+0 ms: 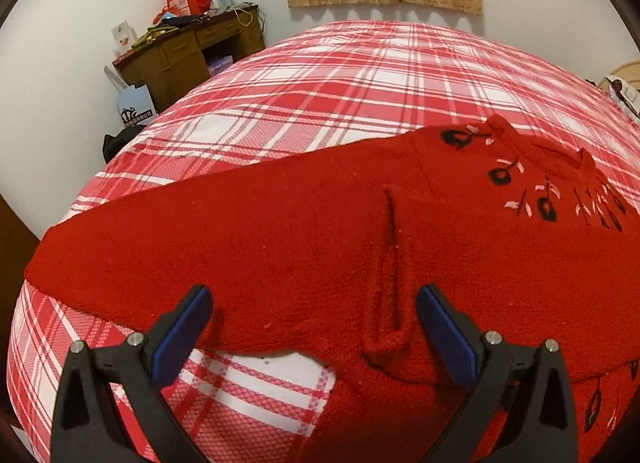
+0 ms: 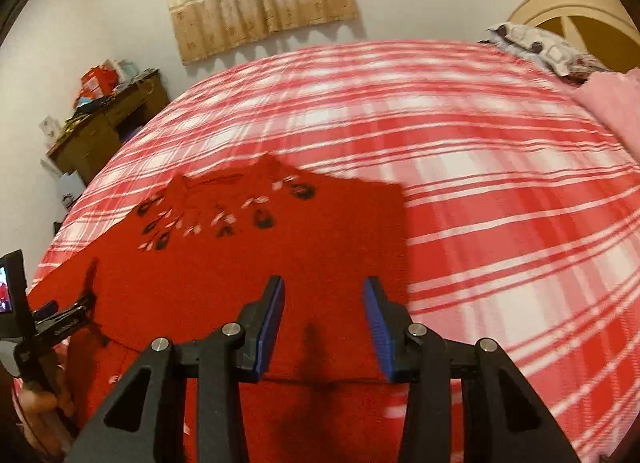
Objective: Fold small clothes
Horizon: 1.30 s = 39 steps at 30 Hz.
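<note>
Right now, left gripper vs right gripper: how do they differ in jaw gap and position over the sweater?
The left gripper gapes wider than the right gripper. The left gripper straddles a raised crease near the red sweater hem; the right gripper is over flat knit near the sweater's right edge. Both are open, holding nothing, above the plaid bedsheet.

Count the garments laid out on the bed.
1: a red sweater spread flat on the plaid bed, under both open grippers, left and right. Its near edge runs out of frame.
</note>
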{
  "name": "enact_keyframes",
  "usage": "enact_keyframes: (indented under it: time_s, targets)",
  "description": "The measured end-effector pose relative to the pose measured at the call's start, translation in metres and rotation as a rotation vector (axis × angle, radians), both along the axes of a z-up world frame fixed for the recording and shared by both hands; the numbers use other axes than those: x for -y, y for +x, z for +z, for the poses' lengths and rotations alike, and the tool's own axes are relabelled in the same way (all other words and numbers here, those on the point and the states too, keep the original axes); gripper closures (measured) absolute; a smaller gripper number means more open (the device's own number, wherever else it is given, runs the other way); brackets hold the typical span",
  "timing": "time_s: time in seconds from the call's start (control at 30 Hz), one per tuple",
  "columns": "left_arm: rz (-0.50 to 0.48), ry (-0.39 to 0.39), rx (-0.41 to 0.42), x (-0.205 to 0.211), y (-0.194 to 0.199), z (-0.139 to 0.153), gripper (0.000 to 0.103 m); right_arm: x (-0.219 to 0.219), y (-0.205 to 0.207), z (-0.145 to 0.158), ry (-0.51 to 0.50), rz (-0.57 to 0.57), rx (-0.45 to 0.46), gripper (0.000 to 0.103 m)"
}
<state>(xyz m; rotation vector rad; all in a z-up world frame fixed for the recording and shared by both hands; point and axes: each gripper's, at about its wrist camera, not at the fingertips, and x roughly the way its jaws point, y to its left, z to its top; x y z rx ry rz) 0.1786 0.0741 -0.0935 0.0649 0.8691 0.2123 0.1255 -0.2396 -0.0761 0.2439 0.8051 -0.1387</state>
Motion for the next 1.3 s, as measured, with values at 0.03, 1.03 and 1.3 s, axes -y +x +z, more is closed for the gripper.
enact_keyframes:
  time_s: [0.03,1.03,1.3]
  targets:
    - [0.0,-0.003,0.0,0.0,0.0,0.0,0.0,-0.006,0.003,-0.008,-0.004,0.004,-0.016,0.061]
    - [0.624,-0.185,0.117,-0.269,-0.048,0.027,0.015,-0.031,0.002,-0.031,-0.087,0.037,-0.017,0.046]
    - [0.666,-0.168,0.049,-0.278,-0.022,0.003,0.021,-0.032,0.002,-0.031,-0.092,0.038,-0.018,0.045]
